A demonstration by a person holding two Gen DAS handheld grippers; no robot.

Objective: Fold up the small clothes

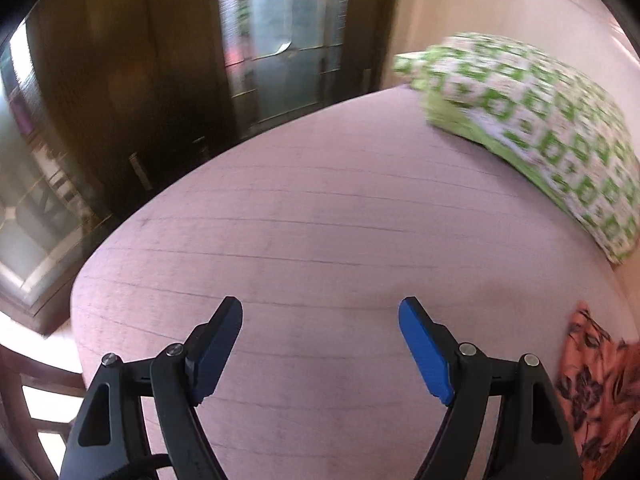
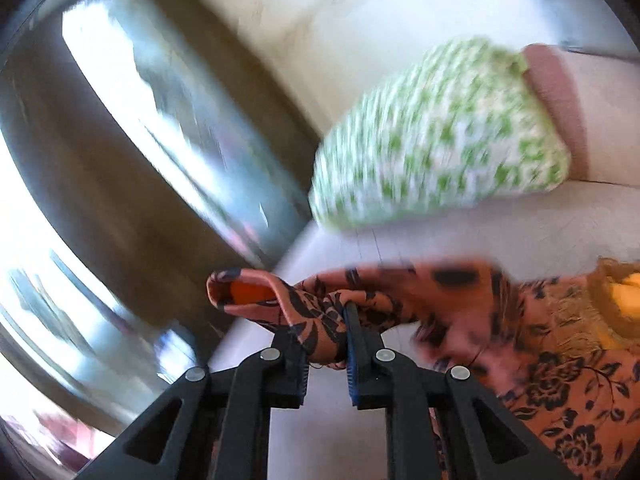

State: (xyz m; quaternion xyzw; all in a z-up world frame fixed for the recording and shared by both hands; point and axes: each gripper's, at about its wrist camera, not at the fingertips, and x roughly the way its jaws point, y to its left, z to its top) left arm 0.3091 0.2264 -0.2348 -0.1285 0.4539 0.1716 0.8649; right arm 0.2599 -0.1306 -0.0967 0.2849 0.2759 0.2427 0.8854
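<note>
— Folding has hardly begun, I'd say: the orange floral garment (image 2: 520, 344) is bunched, with one edge pinched between the pressed-together fingers of the right gripper (image 2: 326, 354) and raised off the bed (image 2: 500, 224).

— And the other gripper?

— The left gripper (image 1: 320, 344) is spread wide and empty over the pink sheet, the garment only at the bed's near right edge beside it.

— What's left?

— Spreading it flat, then every fold. The green-checked pillow (image 1: 532, 120) sits at the far edge.
</note>
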